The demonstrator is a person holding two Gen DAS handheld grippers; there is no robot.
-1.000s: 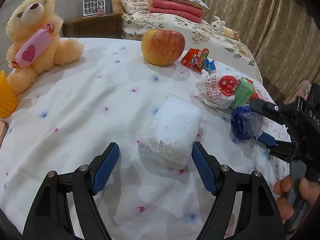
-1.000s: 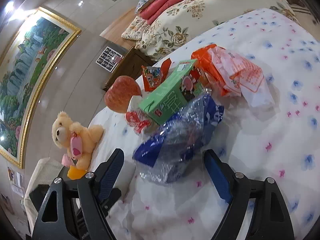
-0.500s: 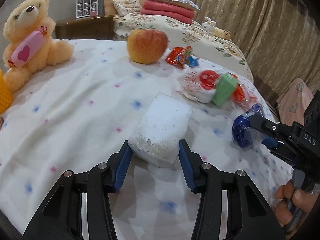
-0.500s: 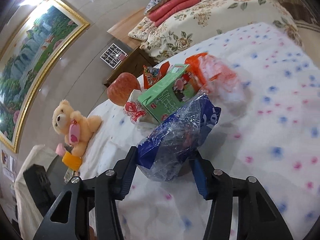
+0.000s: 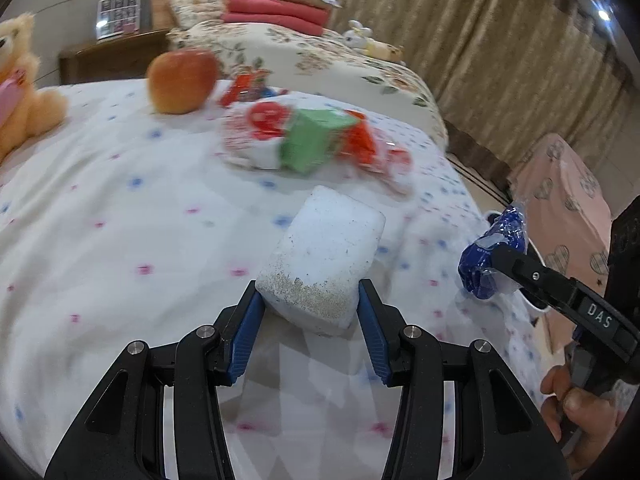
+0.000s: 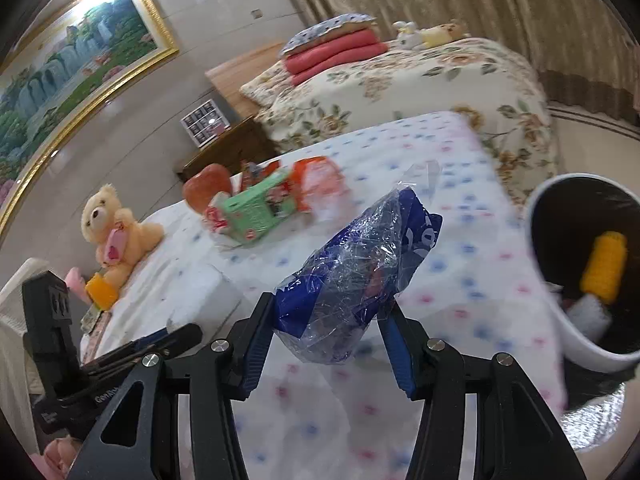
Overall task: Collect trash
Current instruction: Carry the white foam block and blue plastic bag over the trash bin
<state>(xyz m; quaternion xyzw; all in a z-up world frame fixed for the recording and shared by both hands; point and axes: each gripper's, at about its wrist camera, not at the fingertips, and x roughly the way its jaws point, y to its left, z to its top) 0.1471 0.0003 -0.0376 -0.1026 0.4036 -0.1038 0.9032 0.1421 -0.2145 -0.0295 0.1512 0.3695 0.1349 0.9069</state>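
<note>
My left gripper (image 5: 308,320) is shut on a white foam block (image 5: 324,264) and holds it above the flowered bedspread (image 5: 100,248). My right gripper (image 6: 328,340) is shut on a crumpled blue plastic wrapper (image 6: 360,276), lifted off the bed; it also shows in the left wrist view (image 5: 490,260). A white bin with a black liner (image 6: 576,344) stands at the right past the bed edge, with a yellow corn cob (image 6: 606,268) inside. More trash lies on the bed: a green carton (image 5: 312,140), a white and red bag (image 5: 256,136), orange wrappers (image 5: 360,140).
An apple (image 5: 182,80) and a teddy bear (image 6: 116,232) sit on the bed. A second bed with red folded blankets (image 5: 276,12) stands behind. A wooden nightstand (image 5: 112,56) is at the back. Curtains (image 5: 500,48) hang at the right.
Both grippers closed, the left on the foam block and the right on the blue wrapper, then lifted them off the bed. The right gripper swung right, bringing the bin into view.
</note>
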